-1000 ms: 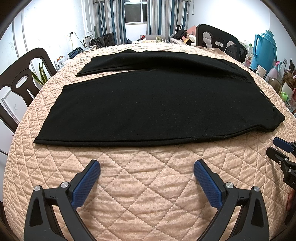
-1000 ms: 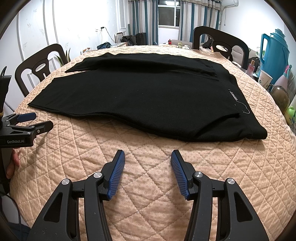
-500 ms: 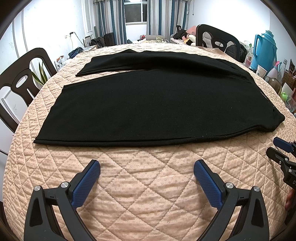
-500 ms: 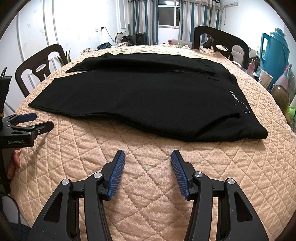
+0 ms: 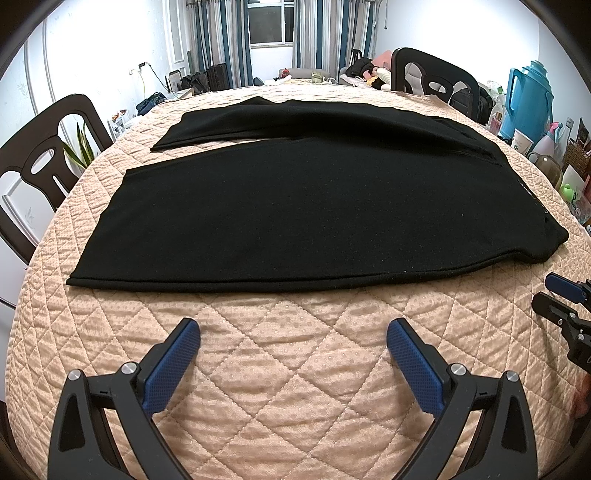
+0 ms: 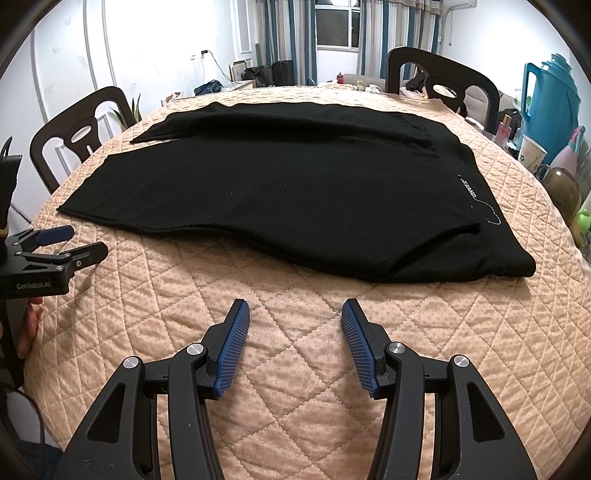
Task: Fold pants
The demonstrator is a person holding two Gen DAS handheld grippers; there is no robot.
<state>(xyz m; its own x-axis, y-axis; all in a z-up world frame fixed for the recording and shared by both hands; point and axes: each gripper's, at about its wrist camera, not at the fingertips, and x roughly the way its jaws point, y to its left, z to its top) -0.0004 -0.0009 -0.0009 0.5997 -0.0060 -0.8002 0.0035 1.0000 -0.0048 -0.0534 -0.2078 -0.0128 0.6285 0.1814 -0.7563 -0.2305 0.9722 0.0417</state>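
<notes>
The black pants [image 5: 303,218] lie spread flat on the surface [image 5: 295,369], which is covered by a peach quilted cloth; the legs run toward the left and the waist end sits at the right, where white stitched lettering [image 6: 470,188] shows on the fabric in the right wrist view. The far leg lies partly over the near one, with a narrow strip of quilt showing between their cuffs at the left. The near hem of the pants forms a long dark edge across the quilt, wavy in the right wrist view, and at the waist corner the cloth is bunched into a small fold. The left tongs [image 5: 293,332] hang above bare quilt on the near side of the pants, jaws wide apart and holding nothing, their blue pads [image 5: 170,365] clear of the cloth. The right tongs [image 6: 295,314] hover likewise over bare quilt near the waist end, jaws apart though less widely, gripping nothing. Each tool shows at the edge of the other's view, well apart from the other. Dark wooden chairs [image 5: 40,162] stand around the surface, a tall blue thermos jug [image 5: 530,99] and a paper cup [image 6: 532,153] stand off to the right, and a curtained window [image 5: 267,26] is at the far wall
</notes>
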